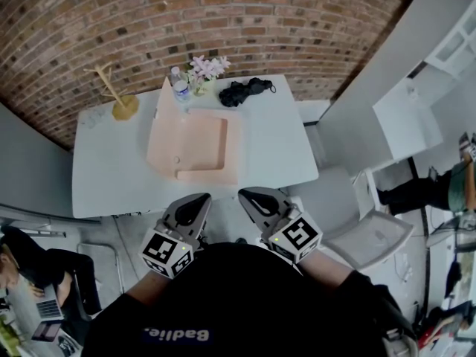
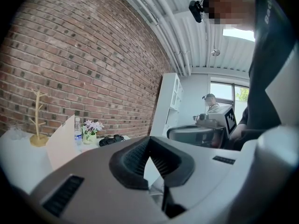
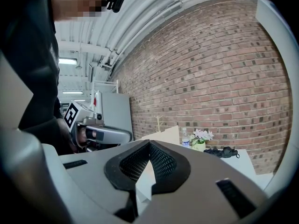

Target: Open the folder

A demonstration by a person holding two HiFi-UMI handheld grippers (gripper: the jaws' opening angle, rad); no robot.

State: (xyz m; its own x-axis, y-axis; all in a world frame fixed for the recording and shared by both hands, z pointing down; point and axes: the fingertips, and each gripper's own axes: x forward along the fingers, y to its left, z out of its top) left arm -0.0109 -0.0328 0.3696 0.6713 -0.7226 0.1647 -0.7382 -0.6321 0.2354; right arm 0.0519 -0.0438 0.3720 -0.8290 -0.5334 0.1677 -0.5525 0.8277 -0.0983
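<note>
Lying near the middle of the white tabletop point(image 1: 275, 155), the peach folder point(image 1: 190, 149) has its wide face flat. One pale panel of it stands up along its far left side. That raised panel rises just beside a clear water bottle point(image 1: 179, 89). Right of the bottle, at the far edge, is a small pot of pink flowers point(image 1: 205, 71), and farther right lies a crumpled black thing point(image 1: 246, 91). A wooden branch-shaped stand point(image 1: 118, 97) sits well apart at the far left corner, in front of the brick wall point(image 1: 223, 13).

Both grippers are held off the near edge of the tabletop, close against the person's dark top, touching nothing in the scene. The left gripper point(image 1: 196, 201) has its jaws together with nothing between them; in its own view the ribbed pads point(image 2: 138, 157) meet at the tip, and the folder's upright panel shows far off to the left. The right gripper point(image 1: 251, 196) is just beside it, jaws likewise together and empty, its pads point(image 3: 161, 161) meeting at the tip. Each gripper's marker cube sits at its near end. The folder is well apart from both grippers.
</note>
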